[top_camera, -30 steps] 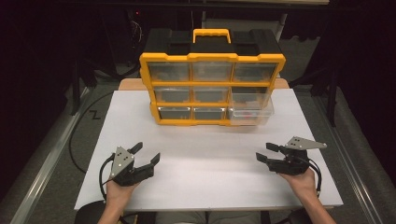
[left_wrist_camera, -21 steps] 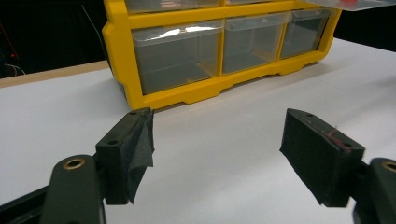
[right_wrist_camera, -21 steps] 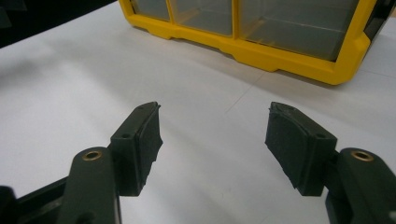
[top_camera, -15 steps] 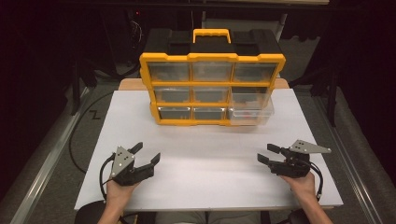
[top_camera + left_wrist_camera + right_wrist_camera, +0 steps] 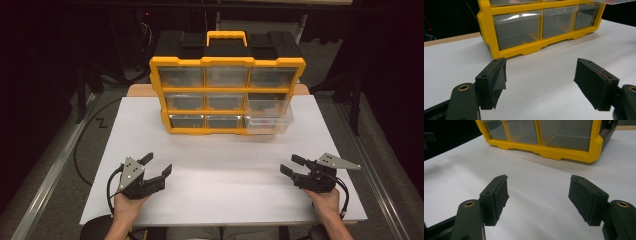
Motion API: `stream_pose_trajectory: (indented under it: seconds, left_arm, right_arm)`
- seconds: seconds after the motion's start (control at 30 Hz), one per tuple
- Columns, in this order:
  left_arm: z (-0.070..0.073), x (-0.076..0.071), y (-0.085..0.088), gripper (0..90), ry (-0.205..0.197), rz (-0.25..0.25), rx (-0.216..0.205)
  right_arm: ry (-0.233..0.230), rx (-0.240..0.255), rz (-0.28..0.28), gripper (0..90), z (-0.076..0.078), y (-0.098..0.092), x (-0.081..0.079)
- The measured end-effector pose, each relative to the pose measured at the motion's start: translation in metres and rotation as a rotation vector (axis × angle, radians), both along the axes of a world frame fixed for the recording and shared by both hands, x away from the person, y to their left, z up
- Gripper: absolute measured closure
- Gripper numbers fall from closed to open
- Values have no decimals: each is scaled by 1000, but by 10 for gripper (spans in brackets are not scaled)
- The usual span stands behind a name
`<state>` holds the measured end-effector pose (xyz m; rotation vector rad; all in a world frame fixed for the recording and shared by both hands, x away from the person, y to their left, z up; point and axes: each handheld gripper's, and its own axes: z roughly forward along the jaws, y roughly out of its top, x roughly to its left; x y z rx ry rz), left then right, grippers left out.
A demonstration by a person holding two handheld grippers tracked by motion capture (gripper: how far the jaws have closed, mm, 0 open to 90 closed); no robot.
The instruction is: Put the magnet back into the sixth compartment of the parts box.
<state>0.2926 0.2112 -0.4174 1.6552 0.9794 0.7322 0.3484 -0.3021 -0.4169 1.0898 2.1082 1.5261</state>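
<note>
The yellow drawer cabinet (image 5: 227, 95) stands upright at the far middle of the white table (image 5: 225, 180), its long side running across the table and its clear drawer fronts facing the person. One clear drawer (image 5: 267, 116) at the bottom right is pulled part-way out toward the near edge; something reddish lies in it, too blurred to name. That drawer lies ahead of the right gripper (image 5: 290, 165) and slightly toward the middle, well apart from it, so the right hand looks the nearer one for reaching it. The right gripper's jaws have just been opening and now stand wide with nothing between them. The left gripper (image 5: 156, 164) rests near the table's near left edge, its jaws also spread and empty, pointing toward the cabinet's lower left drawers.
</note>
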Motion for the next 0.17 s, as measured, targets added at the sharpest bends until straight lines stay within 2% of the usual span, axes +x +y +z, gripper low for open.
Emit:
stream_pose_trajectory:
  seconds: [0.17]
  left_arm:
    - [0,0,0,261,0,-2,2]
  right_arm:
    - [-10,-2,1,328,-1,1,0]
